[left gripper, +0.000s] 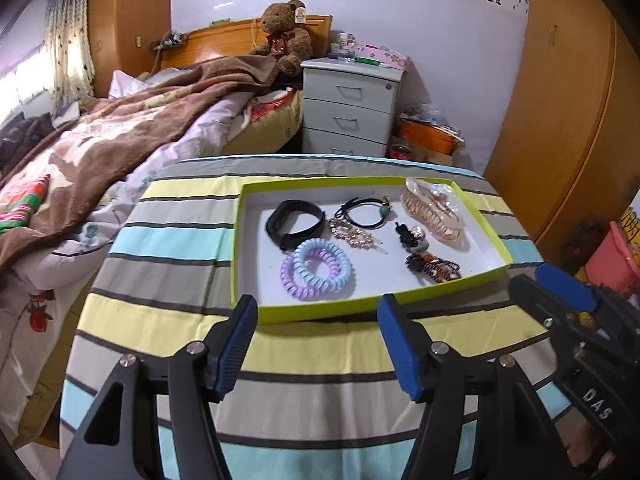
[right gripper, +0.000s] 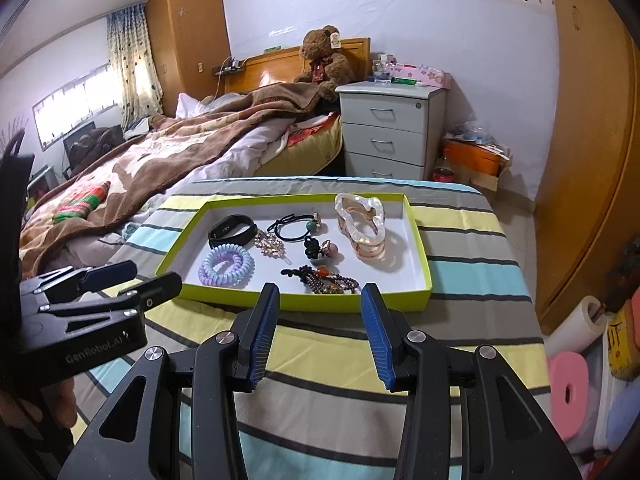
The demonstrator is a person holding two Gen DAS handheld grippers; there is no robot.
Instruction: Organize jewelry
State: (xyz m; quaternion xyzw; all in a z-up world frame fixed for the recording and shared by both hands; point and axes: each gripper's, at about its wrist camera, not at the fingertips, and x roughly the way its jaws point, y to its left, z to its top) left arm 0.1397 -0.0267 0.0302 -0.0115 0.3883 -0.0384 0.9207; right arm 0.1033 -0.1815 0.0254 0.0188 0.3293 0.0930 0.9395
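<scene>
Tongs: left tongs (left gripper: 318, 308) and right tongs (right gripper: 320, 298) spread, empty | ribbed blue pads (right gripper: 264, 336) | coiled hair ties (left gripper: 318, 268) in cardboard tray (left gripper: 320, 314)

The table (left gripper: 168, 320) wears matt striped cloth, and the tray (left gripper: 320, 312) at its 12 o'clock looks like matt card. At the tray's 2 o'clock a glossy plastic hair claw (right gripper: 362, 226) shines; at 8 o'clock lie smooth plastic coil ties (left gripper: 318, 268).

Lime-green tray (left gripper: 320, 314), white inside; purple and blue coil ties (left gripper: 318, 268); striped tablecloth (left gripper: 168, 312)
</scene>
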